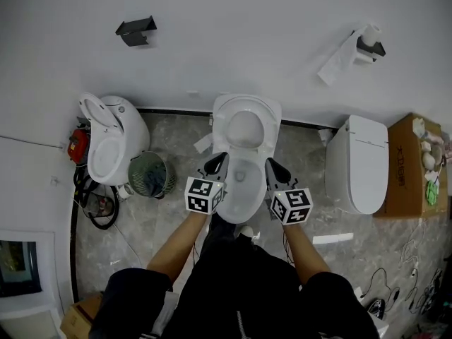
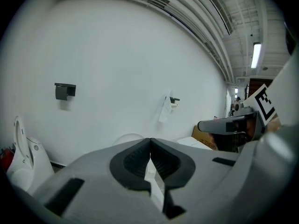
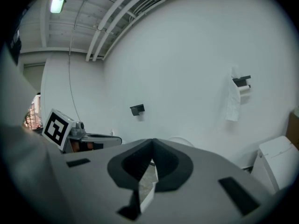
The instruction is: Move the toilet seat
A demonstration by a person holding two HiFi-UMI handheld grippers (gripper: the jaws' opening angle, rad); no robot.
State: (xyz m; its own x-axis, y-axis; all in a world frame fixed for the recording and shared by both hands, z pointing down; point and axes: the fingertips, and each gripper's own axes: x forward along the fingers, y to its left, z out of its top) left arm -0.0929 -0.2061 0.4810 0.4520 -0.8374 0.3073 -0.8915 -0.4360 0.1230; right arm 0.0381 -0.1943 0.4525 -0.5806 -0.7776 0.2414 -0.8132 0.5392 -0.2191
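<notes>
The middle toilet (image 1: 234,202) stands against the white wall. Its white seat (image 1: 267,121) is raised and leans back toward the wall, leaving the bowl uncovered. In the head view my left gripper (image 1: 217,164) hovers over the bowl's left rim and my right gripper (image 1: 274,168) over its right rim. Both are shut with nothing between the fingers, and neither touches the seat. The left gripper view has its jaws (image 2: 150,142) closed, with the rounded top of the seat (image 2: 127,138) just beyond them. The right gripper (image 3: 152,142) is also closed, and the seat top (image 3: 181,140) peeks over it.
A second toilet (image 1: 113,150) with its lid up stands at the left beside a wire bin (image 1: 148,175). A closed toilet (image 1: 360,162) and a cardboard box (image 1: 408,164) are at the right. A paper holder (image 1: 366,44) and a black bracket (image 1: 135,31) hang on the wall.
</notes>
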